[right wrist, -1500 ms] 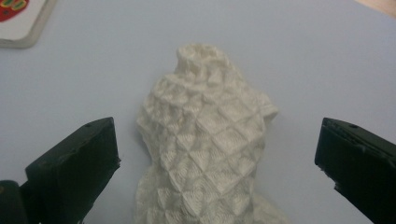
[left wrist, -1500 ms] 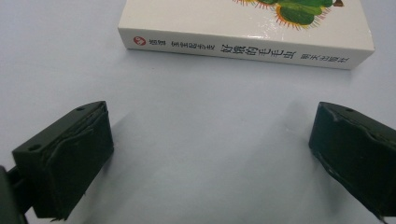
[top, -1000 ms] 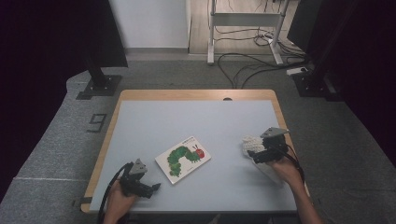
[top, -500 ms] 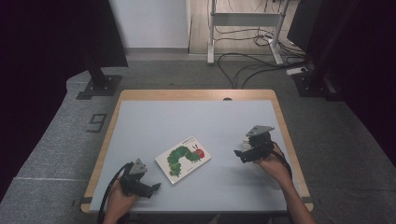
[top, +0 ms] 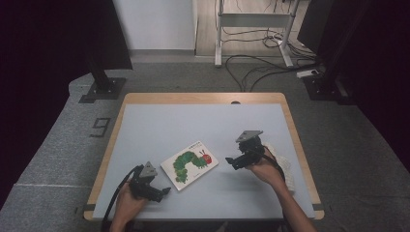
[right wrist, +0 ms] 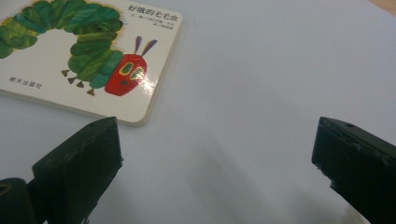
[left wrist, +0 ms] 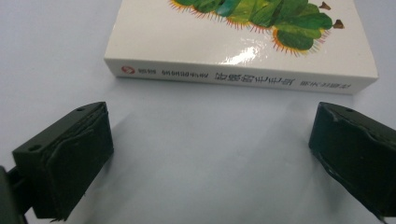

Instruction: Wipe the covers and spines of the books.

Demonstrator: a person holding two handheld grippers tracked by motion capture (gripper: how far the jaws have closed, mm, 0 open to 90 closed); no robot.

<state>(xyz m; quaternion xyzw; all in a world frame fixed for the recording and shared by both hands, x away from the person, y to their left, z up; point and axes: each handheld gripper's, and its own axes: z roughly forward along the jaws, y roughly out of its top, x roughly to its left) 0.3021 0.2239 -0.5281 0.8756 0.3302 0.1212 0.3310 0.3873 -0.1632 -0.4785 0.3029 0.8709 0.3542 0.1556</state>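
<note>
Left hand-held gripper (top: 162, 192) rests on the bench (top: 193, 121), jaws apart, just short of the caterpillar book's (top: 189, 164) spine. Right hand-held gripper (top: 230, 161), jaws also apart, hovers beside the book's other edge.

The high view looks down on the table (top: 159, 125); both gripper views, close and low, share the book (left wrist: 243, 51).

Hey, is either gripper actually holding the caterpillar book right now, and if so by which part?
Nothing is held. Both the left hand-held gripper and the right hand-held gripper are open, short of the book.
</note>
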